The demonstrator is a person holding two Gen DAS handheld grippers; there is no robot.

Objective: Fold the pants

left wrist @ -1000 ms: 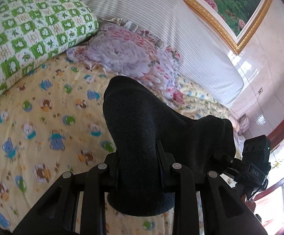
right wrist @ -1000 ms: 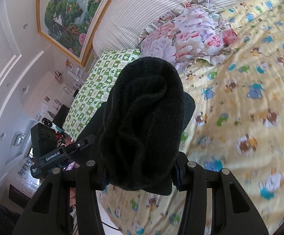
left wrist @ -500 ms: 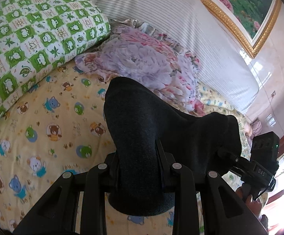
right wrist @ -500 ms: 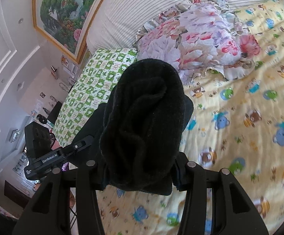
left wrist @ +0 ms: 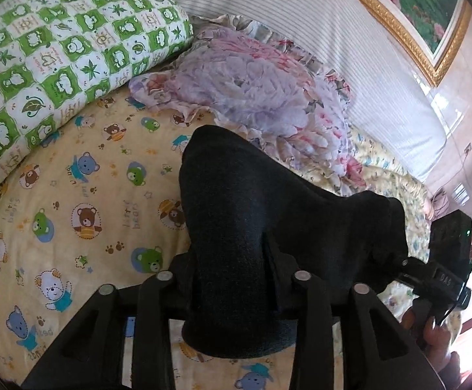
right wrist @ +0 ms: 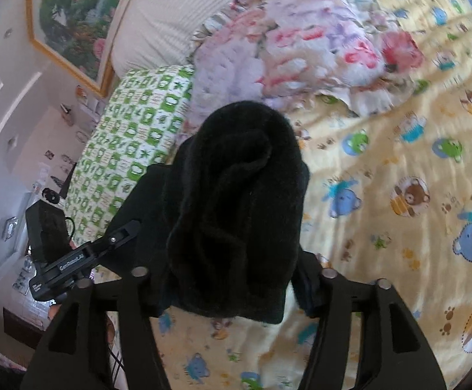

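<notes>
The black pants (left wrist: 268,227) hang between my two grippers above the bed. My left gripper (left wrist: 232,279) is shut on one bunched end, which drapes over and hides its fingertips. The cloth stretches right to the other gripper's body (left wrist: 447,260). In the right wrist view my right gripper (right wrist: 232,279) is shut on a thick folded wad of the pants (right wrist: 236,201), which covers its fingertips. The left gripper's body (right wrist: 63,253) shows at the left.
Below is a yellow bear-print sheet (left wrist: 73,211). A green-and-white checked pillow (left wrist: 40,48) and a floral pink-purple quilt (left wrist: 262,97) lie at the head, against a striped headboard (left wrist: 301,16). A framed painting (left wrist: 414,6) hangs above. The bed's edge is near the right gripper.
Both grippers have moved toward the head of the bed with the pants still held. The pillow and floral quilt look closer. The right wrist view is motion-blurred now.
</notes>
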